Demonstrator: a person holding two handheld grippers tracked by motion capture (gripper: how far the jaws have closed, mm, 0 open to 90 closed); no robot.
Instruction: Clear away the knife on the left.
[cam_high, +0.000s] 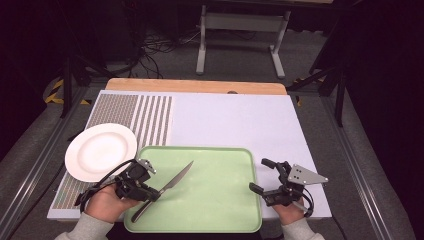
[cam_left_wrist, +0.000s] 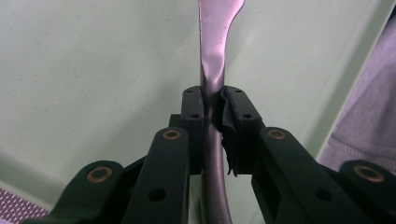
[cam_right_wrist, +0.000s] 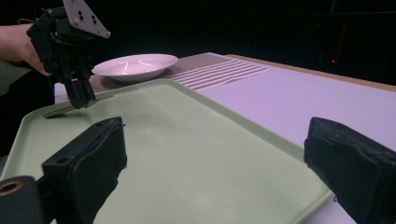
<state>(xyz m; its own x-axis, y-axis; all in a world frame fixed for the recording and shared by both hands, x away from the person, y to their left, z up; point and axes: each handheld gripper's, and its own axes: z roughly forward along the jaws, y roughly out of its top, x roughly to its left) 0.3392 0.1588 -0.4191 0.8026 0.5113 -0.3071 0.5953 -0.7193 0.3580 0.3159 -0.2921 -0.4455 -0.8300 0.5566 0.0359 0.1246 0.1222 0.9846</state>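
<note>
A steel table knife (cam_high: 172, 185) lies slantwise over the left part of the green tray (cam_high: 220, 200), blade toward the far right. My left gripper (cam_high: 152, 195) is shut on its handle; in the left gripper view both pads (cam_left_wrist: 194, 107) press the knife handle (cam_left_wrist: 212, 79). In the right gripper view the left gripper (cam_right_wrist: 81, 100) holds the knife (cam_right_wrist: 116, 91) just above the tray floor. My right gripper (cam_high: 262, 176) stands open at the tray's right rim, jaws wide, with nothing between its pads (cam_right_wrist: 348, 156).
A white plate (cam_high: 100, 150) sits left of the tray on the patterned part of the white mat (cam_high: 235, 120). The tray rim (cam_right_wrist: 243, 123) runs between my right jaws. A wooden table edge (cam_high: 195, 86) lies at the back.
</note>
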